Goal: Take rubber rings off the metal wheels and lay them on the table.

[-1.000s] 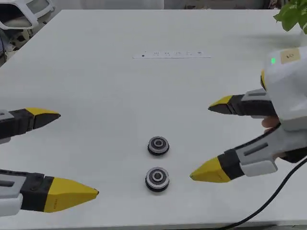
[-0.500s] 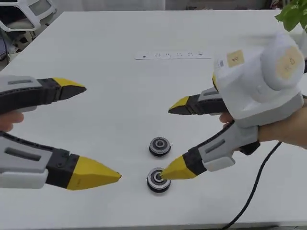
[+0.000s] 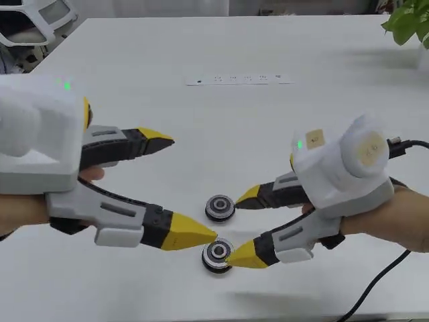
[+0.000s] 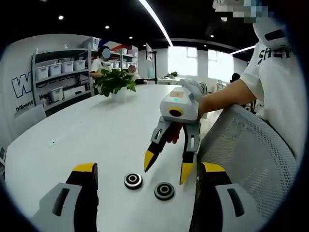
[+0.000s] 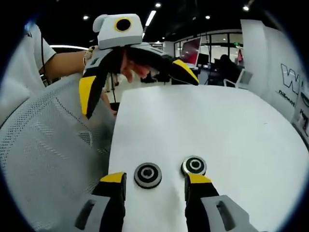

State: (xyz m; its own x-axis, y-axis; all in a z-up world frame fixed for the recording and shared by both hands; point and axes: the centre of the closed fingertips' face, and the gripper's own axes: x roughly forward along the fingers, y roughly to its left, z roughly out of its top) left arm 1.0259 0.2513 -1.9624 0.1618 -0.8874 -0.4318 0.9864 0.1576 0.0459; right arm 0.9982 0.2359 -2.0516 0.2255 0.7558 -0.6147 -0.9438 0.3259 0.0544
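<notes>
**Both rings are still waiting on their wheels**

Head view: we are judging the task to be at its very start. The far wheel (image 3: 220,208) and the near wheel (image 3: 218,251) are sitting close together on the smooth white table (image 3: 281,127). Each is wearing its black rubber ring (image 3: 206,257), and we are seeing no loose ring lying anywhere. Both rings are left to do. The left gripper (image 3: 193,188) is holding its jaws wide apart, with the lower yellow tip hanging just beside the near wheel. The right gripper (image 3: 233,228) is also spread, one tip close to each wheel. We cannot tell whether either tip is touching.

Left gripper view: we are looking along our own spread jaws at both wheels lying ahead between them. The right gripper is pointing down at them from the far side. The wheels are reading as short flat discs, each with a bright metal hub, a dark bore and a matte black band around it.

Right gripper view: the near wheel is sitting between the open jaw tips, and the far wheel is lying just past one tip. Nothing is being pinched. We are guessing that the rings are fitting snugly, and that a light wheel may be sliding on this slick top unless one gripper is steadying it.
</notes>
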